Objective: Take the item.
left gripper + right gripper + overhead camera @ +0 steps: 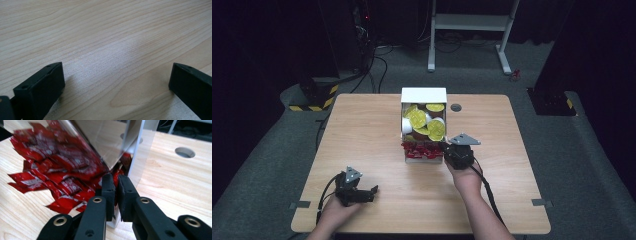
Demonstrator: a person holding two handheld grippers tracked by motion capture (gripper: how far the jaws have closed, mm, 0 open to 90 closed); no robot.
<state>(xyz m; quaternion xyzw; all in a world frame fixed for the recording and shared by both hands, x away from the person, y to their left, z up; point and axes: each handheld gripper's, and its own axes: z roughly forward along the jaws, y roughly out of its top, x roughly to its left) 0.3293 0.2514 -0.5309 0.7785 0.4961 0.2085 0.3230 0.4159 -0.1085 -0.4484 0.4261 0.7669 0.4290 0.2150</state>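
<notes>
Wide bare tabletop (372, 135) lies ahead of my left tool (371, 192), nothing between its parted jaws. My right tool (115, 182) is pinched on the clear box (424, 125) wall; red packets (62, 175) crowd its left, while the tabletop to its right is free up to a round hole (185, 152).

Table (105, 45): pale wood grain, matt. Sachets (62, 170): glossy red foil or plastic. Organizer box wall (140, 152): smooth clear plastic. Right gripper (116, 182): matt black plastic, metal rivets.
</notes>
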